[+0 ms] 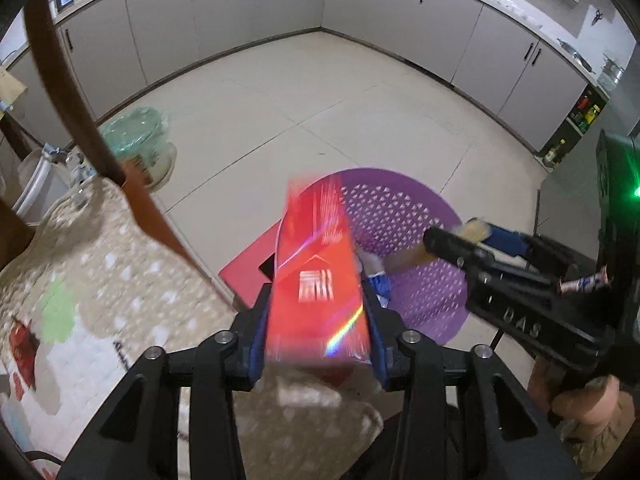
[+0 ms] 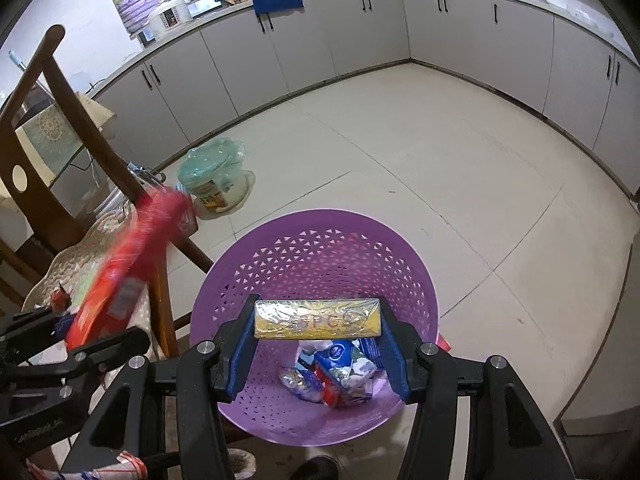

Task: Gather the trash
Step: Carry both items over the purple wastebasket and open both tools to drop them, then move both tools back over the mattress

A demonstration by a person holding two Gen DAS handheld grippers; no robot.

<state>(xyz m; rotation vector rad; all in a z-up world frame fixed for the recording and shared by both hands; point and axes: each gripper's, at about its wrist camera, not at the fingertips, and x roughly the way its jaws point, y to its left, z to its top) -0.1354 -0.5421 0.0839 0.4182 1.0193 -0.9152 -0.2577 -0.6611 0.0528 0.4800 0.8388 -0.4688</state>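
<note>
My left gripper [image 1: 318, 300] is shut on a long red shiny package [image 1: 316, 264], blurred with motion, held above the chair cushion beside the purple basket [image 1: 400, 216]. The package also shows at the left of the right wrist view [image 2: 124, 276]. My right gripper [image 2: 318, 320] is shut on a gold foil-wrapped bar [image 2: 316, 319] and holds it over the purple perforated basket [image 2: 320, 248]. Several wrappers [image 2: 336, 372] lie in the basket's bottom. The right gripper also shows in the left wrist view [image 1: 460, 240], over the basket.
A wooden chair [image 2: 60, 120] with a patterned cushion [image 1: 80, 280] stands at the left. A bucket covered with green plastic [image 2: 216, 176] sits on the tiled floor. A red flat item [image 1: 248, 268] lies by the basket. Grey cabinets [image 2: 360, 32] line the walls.
</note>
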